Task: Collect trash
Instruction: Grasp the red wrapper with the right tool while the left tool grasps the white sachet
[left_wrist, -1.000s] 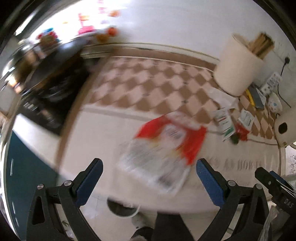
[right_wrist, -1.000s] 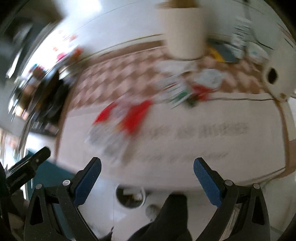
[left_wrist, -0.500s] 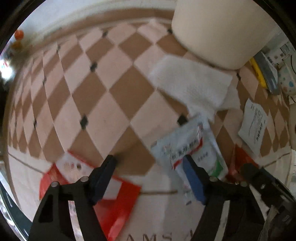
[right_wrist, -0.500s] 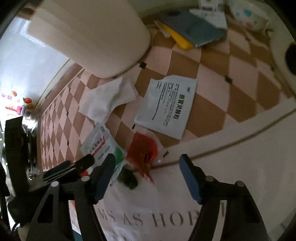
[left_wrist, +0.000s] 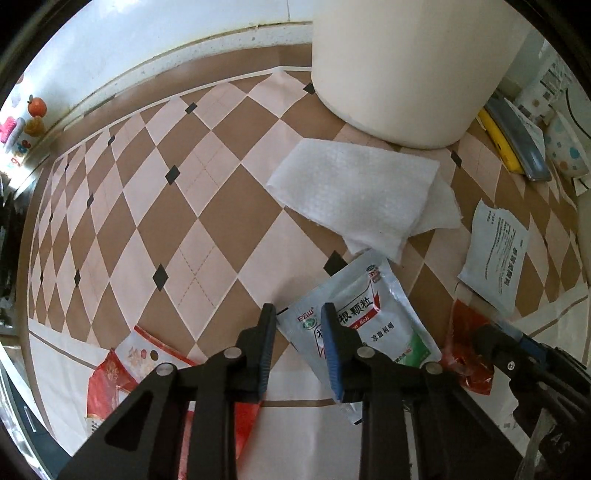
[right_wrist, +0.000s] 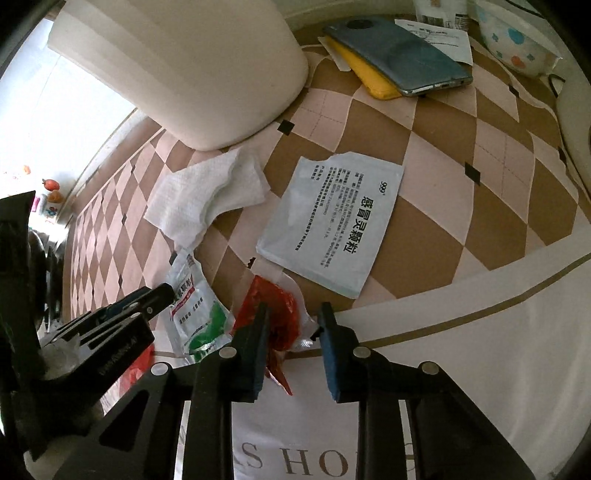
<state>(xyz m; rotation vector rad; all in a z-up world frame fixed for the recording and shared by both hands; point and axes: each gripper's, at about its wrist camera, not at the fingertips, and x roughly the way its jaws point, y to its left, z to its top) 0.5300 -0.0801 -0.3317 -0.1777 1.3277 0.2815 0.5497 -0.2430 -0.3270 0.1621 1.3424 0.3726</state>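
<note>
Closing: left gripper jaws around silver sachet corner; right gripper jaws around red wrapper, beside white bin; grip unclear.

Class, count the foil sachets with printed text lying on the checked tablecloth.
2: a green-and-red sachet at the left gripper, and a grey sachet beyond the right gripper. Others may be hidden.

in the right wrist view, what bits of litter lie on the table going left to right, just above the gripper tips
green and white sachet → crumpled red wrapper → pale blue medicine sachet with black print
</note>
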